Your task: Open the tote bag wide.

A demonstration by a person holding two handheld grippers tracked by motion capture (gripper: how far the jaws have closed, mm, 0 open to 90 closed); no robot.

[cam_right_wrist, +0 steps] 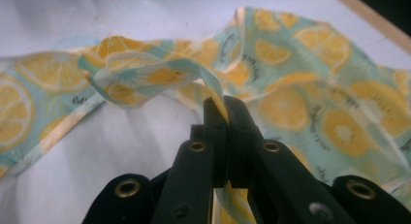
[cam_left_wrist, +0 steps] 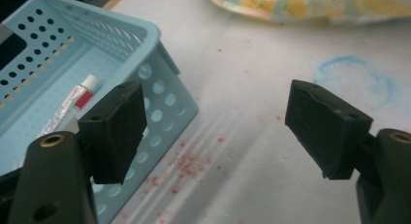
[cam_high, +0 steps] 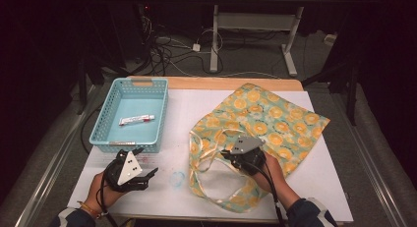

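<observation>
A cloth bag (cam_high: 265,119) printed with orange slices lies on the right half of the table, its handles looped toward the front. My right gripper (cam_high: 227,154) is at the bag's near left edge. In the right gripper view the gripper (cam_right_wrist: 225,106) is shut on a fold of the bag's fabric (cam_right_wrist: 145,73), which is pinched between the jaws and lifted slightly. My left gripper (cam_high: 146,161) rests at the front left, just in front of a light blue basket (cam_high: 125,146). It is open (cam_left_wrist: 218,122) with nothing between its pads. A white tube (cam_high: 136,120) with red markings lies inside the basket.
A white sheet (cam_high: 182,109) covers the table; it bears red specks (cam_left_wrist: 186,166) and a blue ring stain (cam_high: 177,178). The basket's corner (cam_left_wrist: 165,112) stands close to my left jaw. Beyond the wooden far edge (cam_high: 216,83) are floor cables and desk legs.
</observation>
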